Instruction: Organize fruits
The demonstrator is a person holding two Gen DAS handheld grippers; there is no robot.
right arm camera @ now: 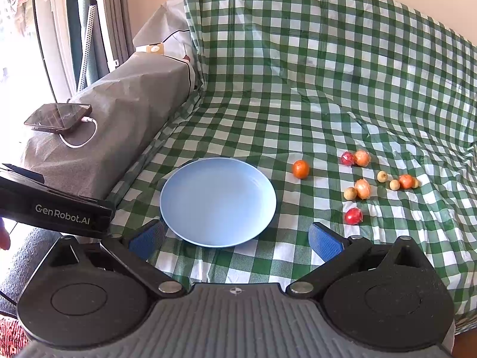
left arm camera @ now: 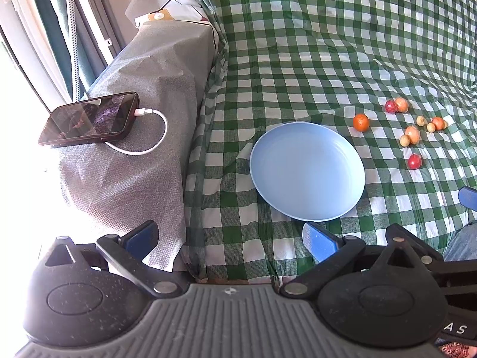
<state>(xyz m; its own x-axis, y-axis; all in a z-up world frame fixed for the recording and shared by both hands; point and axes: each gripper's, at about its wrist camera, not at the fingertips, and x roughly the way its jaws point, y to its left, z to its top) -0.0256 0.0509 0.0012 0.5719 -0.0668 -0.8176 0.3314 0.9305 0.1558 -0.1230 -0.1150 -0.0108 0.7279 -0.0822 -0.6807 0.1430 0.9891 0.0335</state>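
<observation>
An empty light blue plate (left arm camera: 307,170) (right arm camera: 217,201) lies on a sofa seat covered with green-and-white checked cloth (left arm camera: 298,68) (right arm camera: 298,89). To its right lie several small fruits: an orange one (left arm camera: 361,122) (right arm camera: 300,169) nearest the plate, a red one (left arm camera: 414,161) (right arm camera: 353,216) at the front, and further red, orange and small tan ones (left arm camera: 412,133) (right arm camera: 362,188) behind. My left gripper (left arm camera: 232,240) hangs open near the plate's front left edge, nothing between its blue pads. My right gripper (right arm camera: 237,240) is open too, over the plate's front rim.
A grey-covered armrest (left arm camera: 134,155) (right arm camera: 119,110) rises at the left, with a dark phone (left arm camera: 89,118) (right arm camera: 58,117) on a white charging cable on top. The left gripper's black body (right arm camera: 56,208) shows at the left of the right wrist view. A window lies beyond the armrest.
</observation>
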